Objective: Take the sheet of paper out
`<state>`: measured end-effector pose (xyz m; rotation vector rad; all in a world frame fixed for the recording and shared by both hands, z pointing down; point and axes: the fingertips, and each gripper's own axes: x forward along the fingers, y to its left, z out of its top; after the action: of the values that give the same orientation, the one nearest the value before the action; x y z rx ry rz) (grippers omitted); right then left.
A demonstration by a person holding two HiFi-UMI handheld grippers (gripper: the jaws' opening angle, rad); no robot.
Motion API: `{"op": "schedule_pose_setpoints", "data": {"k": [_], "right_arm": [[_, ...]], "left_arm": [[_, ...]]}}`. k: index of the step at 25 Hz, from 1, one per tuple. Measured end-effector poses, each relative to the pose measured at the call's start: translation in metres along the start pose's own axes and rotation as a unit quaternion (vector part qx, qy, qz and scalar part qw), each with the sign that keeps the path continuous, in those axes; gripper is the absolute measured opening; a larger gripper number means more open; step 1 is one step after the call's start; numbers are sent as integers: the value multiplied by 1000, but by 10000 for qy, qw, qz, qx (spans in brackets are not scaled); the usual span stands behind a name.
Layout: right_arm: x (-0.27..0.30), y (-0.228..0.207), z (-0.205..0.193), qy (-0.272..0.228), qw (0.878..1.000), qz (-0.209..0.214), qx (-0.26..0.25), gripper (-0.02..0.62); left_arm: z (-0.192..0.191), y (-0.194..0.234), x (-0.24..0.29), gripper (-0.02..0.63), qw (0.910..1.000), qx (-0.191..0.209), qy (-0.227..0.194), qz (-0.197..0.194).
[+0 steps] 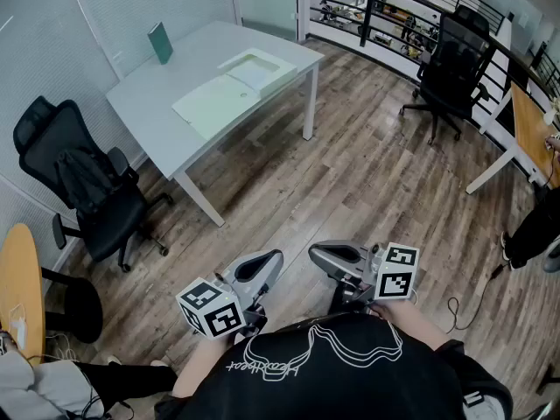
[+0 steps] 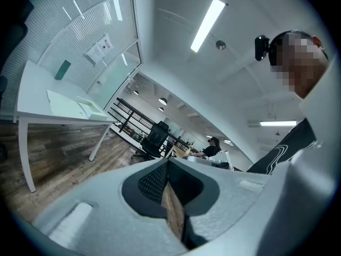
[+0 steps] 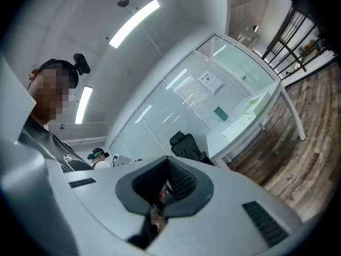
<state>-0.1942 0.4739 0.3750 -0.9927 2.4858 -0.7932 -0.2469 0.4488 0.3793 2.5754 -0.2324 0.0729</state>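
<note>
- Sheet of paper [image 1: 217, 105]: flat on the white table [image 1: 149, 103], upper left of frame; long axis lower left to upper right, far end by an open white box [image 1: 260, 66].
- Wood-plank floor [image 1: 367, 173], glass wall [image 1: 96, 7].
- Left gripper [image 1: 267, 265] and right gripper [image 1: 325, 254]: clenched, empty, bottom centre.
- Loose sheet or folder cover: too small to tell.

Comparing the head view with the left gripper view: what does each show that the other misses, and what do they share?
Head view only: the left gripper and right gripper side by side near the person's body, a black chair at the left, and a round wooden table.
Left gripper view only: the left jaws shut with nothing between them, a ceiling light, and a seated person far off.
Both: the white table with an open box and a green book, and the far chair by the railing.
</note>
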Motion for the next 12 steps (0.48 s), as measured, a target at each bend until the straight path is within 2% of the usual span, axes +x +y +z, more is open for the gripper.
{"op": "schedule_pose_setpoints", "data": {"k": [12], "right_arm": [[2,25,5,53,9997,30,-247,8]], "left_arm": [[13,-19,-15,12,9996,173,-157,-144]]}}
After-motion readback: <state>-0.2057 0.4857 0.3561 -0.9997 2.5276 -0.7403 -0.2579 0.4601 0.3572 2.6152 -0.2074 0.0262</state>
